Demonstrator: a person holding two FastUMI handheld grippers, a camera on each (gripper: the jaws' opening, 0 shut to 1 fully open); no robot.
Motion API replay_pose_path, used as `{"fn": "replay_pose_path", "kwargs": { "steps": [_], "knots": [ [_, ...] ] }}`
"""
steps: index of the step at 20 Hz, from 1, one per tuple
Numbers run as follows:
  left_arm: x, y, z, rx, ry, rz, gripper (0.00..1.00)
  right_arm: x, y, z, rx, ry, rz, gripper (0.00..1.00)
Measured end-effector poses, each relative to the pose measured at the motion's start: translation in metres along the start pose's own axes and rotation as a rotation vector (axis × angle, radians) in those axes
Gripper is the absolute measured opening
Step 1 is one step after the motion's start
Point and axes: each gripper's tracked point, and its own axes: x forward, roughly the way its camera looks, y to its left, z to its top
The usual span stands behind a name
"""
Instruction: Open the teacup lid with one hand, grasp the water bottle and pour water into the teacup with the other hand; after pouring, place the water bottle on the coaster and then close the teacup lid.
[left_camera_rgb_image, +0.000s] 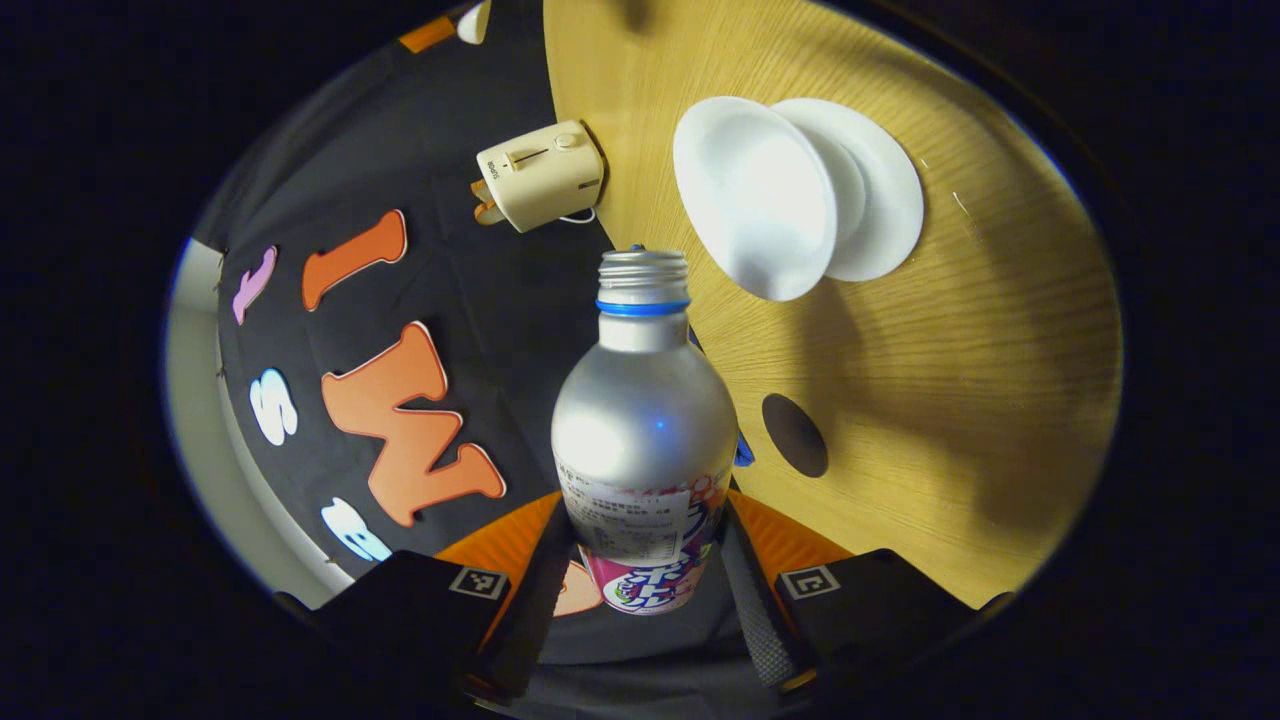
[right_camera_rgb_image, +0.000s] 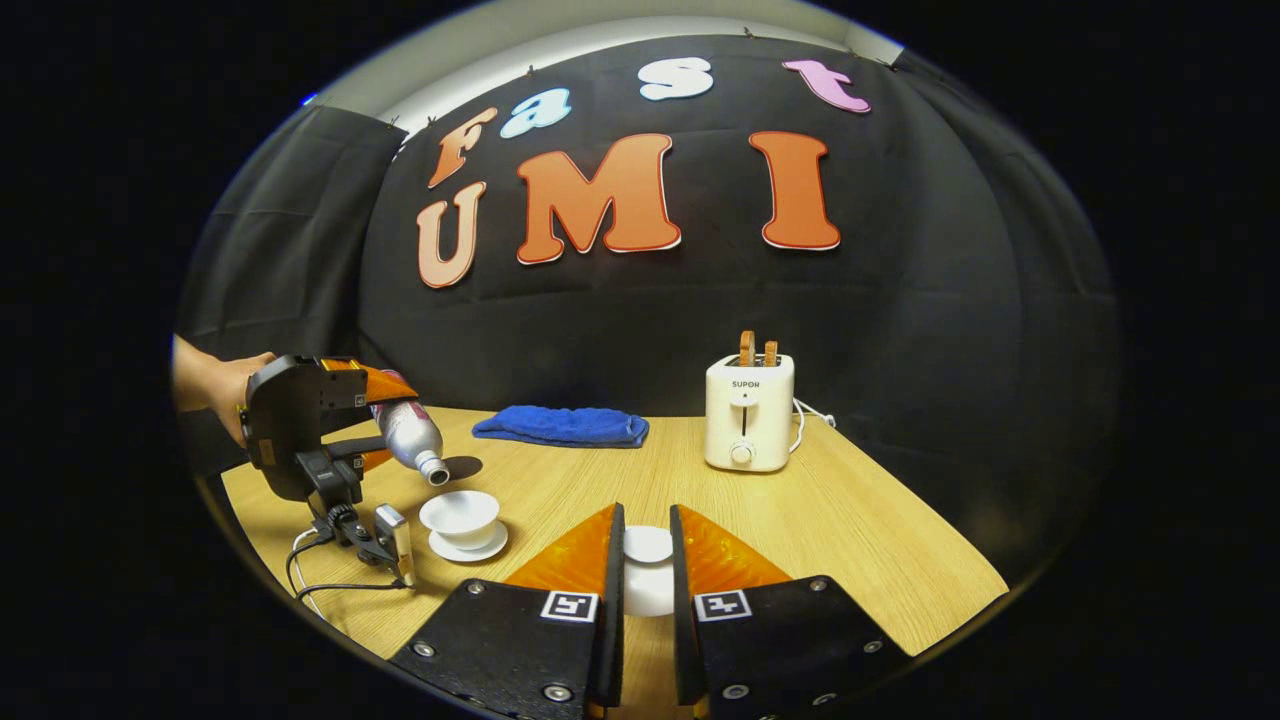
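Observation:
A silver water bottle (left_camera_rgb_image: 640, 430) with an uncapped mouth and a blue neck ring is clamped between the fingers of my left gripper (left_camera_rgb_image: 645, 520). In the right gripper view that left gripper (right_camera_rgb_image: 395, 420), held by a hand, tilts the bottle (right_camera_rgb_image: 410, 435) mouth-down just above the white teacup (right_camera_rgb_image: 460, 512) on its saucer (right_camera_rgb_image: 480, 549). The lidless cup (left_camera_rgb_image: 755, 195) sits just beyond the bottle's mouth; I see no water stream. A dark round coaster (left_camera_rgb_image: 795, 435) lies on the wooden table beside the cup. My right gripper (right_camera_rgb_image: 647, 540) is shut on the white teacup lid (right_camera_rgb_image: 647, 575), low over the table.
A cream toaster (right_camera_rgb_image: 748, 412) stands at the back of the table (right_camera_rgb_image: 850, 540) near the cloth wall, with a folded blue cloth (right_camera_rgb_image: 562, 425) to its left. A cable (right_camera_rgb_image: 330, 585) trails from the left gripper onto the table's near-left corner.

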Motion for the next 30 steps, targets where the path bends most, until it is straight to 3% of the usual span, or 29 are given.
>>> {"fn": "replay_pose_path", "kwargs": {
  "steps": [12, 26, 30],
  "knots": [
    [-0.003, 0.019, 0.004, 0.147, 0.008, 0.104, 0.84, 0.003, -0.002, 0.000, -0.007, -0.003, 0.000, 0.21],
    [-0.032, 0.028, 0.018, 0.194, 0.036, 0.243, 0.84, -0.004, 0.003, 0.004, 0.016, -0.016, 0.017, 0.21],
    [-0.031, 0.016, 0.028, 0.203, 0.014, 0.241, 0.81, -0.006, 0.005, 0.003, 0.012, -0.016, 0.024, 0.21]
  ]
}}
